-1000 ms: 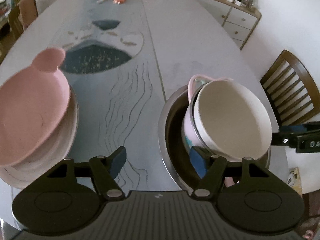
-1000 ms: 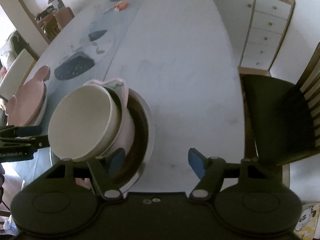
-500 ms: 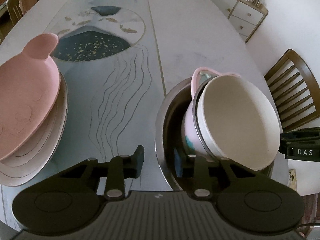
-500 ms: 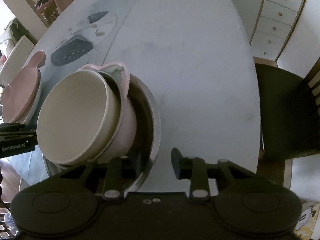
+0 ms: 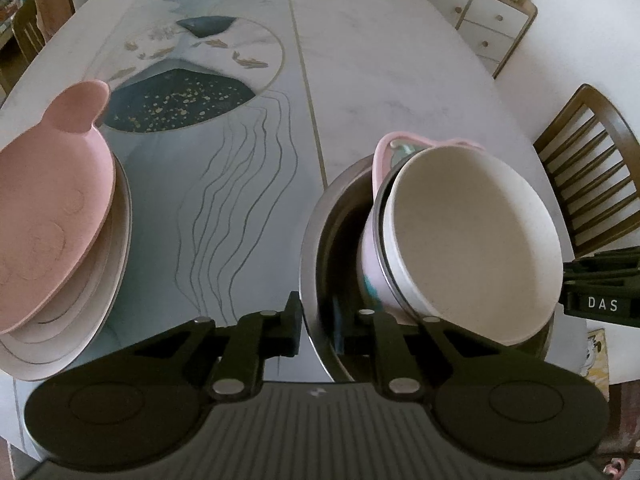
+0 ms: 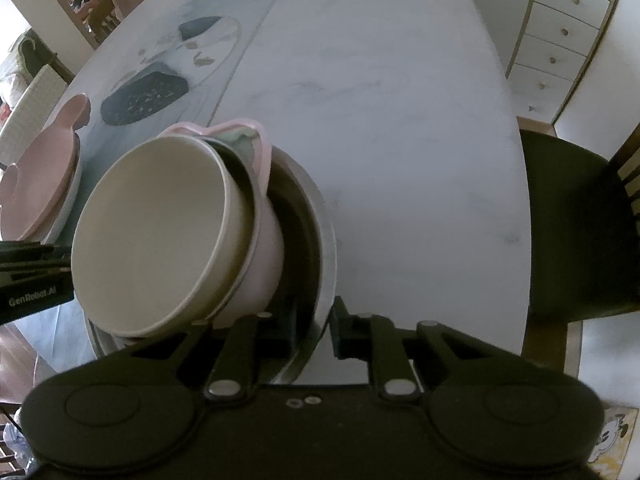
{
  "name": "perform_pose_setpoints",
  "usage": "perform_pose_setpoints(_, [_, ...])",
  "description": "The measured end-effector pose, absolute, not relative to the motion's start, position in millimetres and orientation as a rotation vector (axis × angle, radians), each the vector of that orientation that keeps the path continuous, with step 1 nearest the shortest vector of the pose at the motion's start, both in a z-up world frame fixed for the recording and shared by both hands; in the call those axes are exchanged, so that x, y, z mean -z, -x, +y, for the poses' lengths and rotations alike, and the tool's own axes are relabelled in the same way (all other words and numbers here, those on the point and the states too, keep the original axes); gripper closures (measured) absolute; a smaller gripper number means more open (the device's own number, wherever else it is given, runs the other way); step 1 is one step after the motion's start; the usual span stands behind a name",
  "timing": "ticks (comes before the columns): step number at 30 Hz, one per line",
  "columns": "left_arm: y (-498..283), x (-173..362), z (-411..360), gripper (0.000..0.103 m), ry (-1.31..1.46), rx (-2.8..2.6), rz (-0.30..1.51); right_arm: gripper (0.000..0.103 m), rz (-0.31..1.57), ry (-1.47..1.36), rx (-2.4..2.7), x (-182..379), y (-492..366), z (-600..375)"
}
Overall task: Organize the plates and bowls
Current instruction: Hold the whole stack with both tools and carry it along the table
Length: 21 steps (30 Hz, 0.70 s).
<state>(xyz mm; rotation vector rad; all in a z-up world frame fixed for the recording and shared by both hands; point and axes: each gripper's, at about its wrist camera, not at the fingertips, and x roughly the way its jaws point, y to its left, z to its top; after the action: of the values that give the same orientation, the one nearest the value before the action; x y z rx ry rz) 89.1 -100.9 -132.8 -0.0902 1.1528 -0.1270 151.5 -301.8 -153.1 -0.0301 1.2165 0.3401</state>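
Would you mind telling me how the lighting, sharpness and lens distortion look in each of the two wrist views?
Left wrist view: strong fisheye curve bends the table edges; the cream bowl is sharp and evenly lit, and the steel bowl rim shows a soft sheen. Right wrist view: dimmer, slightly soft; the steel bowl's interior falls into dark shadow, and the chair is nearly black.

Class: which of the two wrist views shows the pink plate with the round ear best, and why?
The left wrist view: the pink plate fills its left side, ear and faint face pattern clear, lying on a stack of pale plates. The right wrist view shows it only small and dim at the left edge.
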Motion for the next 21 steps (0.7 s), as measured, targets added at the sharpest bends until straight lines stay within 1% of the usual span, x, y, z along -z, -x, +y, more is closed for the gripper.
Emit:
perform_pose_setpoints(10, [-90, 124, -98, 0.089, 0.088, 0.127, 1.144, 0.088, 1.208, 0.015, -0.326, 145, -151, -302])
perform_pose_setpoints(21, [-91, 95, -78, 0.089, 0.114, 0.124, 1.097, 0.089, 1.144, 0.040, -0.341, 115, -148, -287])
